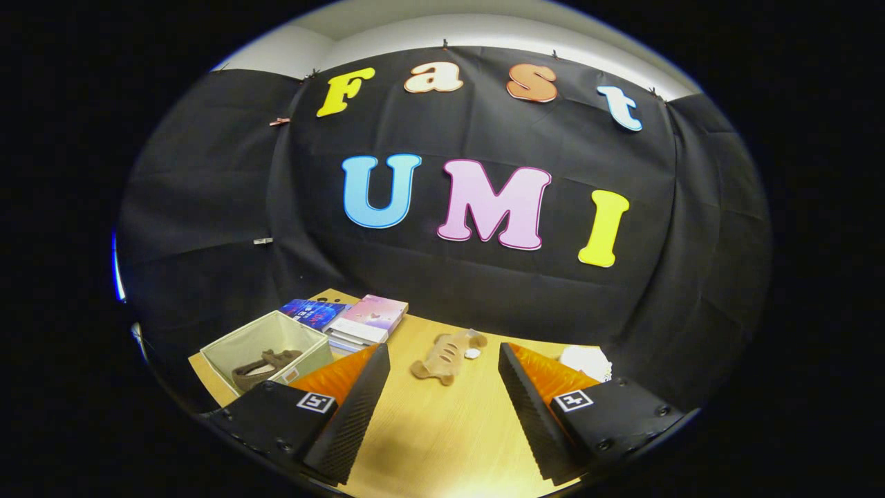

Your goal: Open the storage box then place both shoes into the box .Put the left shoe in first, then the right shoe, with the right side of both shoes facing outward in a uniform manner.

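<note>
so, in the gripper view the storage box (266, 346) stands open, and one dark shoe (263, 368) already lies inside it. the second shoe (446, 356) rests on the wooden table (429, 429), well to the right of the box and just ahead of the fingers. the gripper (442, 394) is spread wide and holds nothing. by my reading, the right shoe is left to place.

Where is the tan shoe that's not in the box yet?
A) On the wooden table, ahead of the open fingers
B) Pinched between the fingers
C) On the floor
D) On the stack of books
A: the tan shoe lies on the table just beyond the open gripper, touching neither finger.
</note>
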Demonstrator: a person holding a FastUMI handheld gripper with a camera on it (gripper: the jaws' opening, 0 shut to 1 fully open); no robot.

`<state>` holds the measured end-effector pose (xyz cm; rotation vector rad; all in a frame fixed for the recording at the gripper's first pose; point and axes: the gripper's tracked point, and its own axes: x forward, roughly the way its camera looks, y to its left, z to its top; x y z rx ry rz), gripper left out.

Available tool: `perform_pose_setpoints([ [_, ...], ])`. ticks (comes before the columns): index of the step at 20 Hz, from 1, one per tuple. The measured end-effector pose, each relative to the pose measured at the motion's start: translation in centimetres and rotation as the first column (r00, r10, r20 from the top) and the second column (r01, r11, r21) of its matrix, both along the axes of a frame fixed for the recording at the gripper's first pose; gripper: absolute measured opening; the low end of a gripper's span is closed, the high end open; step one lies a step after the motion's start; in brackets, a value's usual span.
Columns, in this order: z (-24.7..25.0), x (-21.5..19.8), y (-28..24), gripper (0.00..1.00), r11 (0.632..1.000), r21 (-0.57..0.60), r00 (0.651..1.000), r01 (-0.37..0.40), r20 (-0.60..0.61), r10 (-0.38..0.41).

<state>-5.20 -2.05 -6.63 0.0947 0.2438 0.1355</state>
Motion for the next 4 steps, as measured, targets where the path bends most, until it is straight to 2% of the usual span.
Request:
perform_pose_setpoints([
  [4, 0.19, -0.88, 1.05, 0.98, 0.998, 0.006, 0.998, -0.057, 0.011, 0.057],
])
